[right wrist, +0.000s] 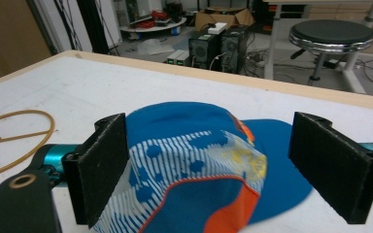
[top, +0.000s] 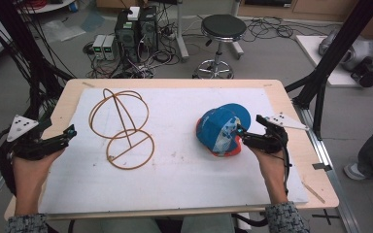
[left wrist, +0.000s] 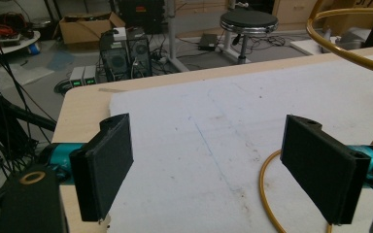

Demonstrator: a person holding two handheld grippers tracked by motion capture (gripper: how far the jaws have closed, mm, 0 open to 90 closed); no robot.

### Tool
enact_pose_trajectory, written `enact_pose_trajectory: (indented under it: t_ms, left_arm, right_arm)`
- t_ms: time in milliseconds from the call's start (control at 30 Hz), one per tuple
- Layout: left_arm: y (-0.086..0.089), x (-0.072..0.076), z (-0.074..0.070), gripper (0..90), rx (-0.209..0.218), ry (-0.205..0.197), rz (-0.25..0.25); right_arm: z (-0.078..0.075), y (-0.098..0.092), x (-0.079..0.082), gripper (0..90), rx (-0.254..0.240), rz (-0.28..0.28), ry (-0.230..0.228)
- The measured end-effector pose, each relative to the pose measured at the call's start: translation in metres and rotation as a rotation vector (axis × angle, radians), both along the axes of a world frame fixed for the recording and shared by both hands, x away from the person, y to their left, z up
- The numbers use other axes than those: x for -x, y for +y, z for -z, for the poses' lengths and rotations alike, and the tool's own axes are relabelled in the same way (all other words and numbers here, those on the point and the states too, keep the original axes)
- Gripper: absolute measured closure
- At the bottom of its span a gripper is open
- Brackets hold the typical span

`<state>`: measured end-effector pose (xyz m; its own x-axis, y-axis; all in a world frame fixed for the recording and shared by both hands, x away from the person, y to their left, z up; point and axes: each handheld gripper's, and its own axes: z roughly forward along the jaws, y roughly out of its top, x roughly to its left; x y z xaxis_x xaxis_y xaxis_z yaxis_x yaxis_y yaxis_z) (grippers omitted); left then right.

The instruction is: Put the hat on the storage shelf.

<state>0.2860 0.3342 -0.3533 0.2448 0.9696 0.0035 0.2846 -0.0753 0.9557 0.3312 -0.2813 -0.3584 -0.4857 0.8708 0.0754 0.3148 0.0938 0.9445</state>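
Both grippers gape: right gripper (right wrist: 209, 170) straddles the blue patterned fabric cap (right wrist: 194, 160) mid-frame; shallow closing could slip off, left gripper (left wrist: 213, 170) idle.

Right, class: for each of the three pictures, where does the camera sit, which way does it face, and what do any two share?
High view: above the person's side, looking forward and down on the table; forearms and both hand-held grippers, left and right, show.
Left gripper view: rides the left hand-held gripper, facing bare mat and wire stand; open jaws show.
Right gripper view: rides the right hand-held gripper, facing the cap; open jaws show.
Shared: all three show the stool.
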Motion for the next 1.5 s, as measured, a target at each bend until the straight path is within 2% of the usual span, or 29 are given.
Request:
enact_pose_trajectory:
  t_ms: [133,267,433,567,700,1000,1167,1367,1400,1500]
  left_arm:
    - [0.002,-0.001,0.002,19.5,0.012,-0.004,-0.007]
    - [0.001,-0.003,0.005,19.4,0.013,0.003,-0.009]
    - [-0.003,-0.003,0.005,19.5,0.005,0.001,-0.004]
    - [-0.005,-0.005,0.005,19.5,-0.002,0.002,0.003]
    - [-0.004,-0.004,0.006,19.5,0.003,0.002,-0.002]
    - [-0.002,-0.003,0.004,19.7,0.003,-0.003,-0.011]
    - [-0.002,-0.003,0.004,19.8,0.006,-0.001,-0.018]
    - [-0.002,-0.003,0.004,19.9,0.004,-0.001,-0.021]
    - [-0.002,-0.003,0.003,20.0,0.007,-0.003,-0.021]
    - [-0.002,-0.003,0.003,20.2,0.007,-0.004,-0.02]
  right_arm:
    - [0.002,0.008,-0.003,14.1,0.032,-0.018,-0.004]
    - [0.005,0.01,-0.005,14.1,0.029,-0.019,0.011]
    - [0.005,0.017,-0.01,14.4,0.031,-0.034,-0.008]
    - [0.006,0.022,-0.012,14.4,0.052,-0.044,-0.014]
    - [0.01,0.027,-0.016,14.5,0.066,-0.054,0.003]
    - [0.019,0.042,-0.022,18.2,0.12,-0.086,0.021]
    - [0.026,0.049,-0.025,19.8,0.18,-0.101,0.021]
    - [0.031,0.054,-0.027,27.0,0.235,-0.109,0.009]
    - [0.033,0.055,-0.027,29.8,0.244,-0.113,0.019]
    - [0.033,0.054,-0.026,36.7,0.264,-0.109,0.011]
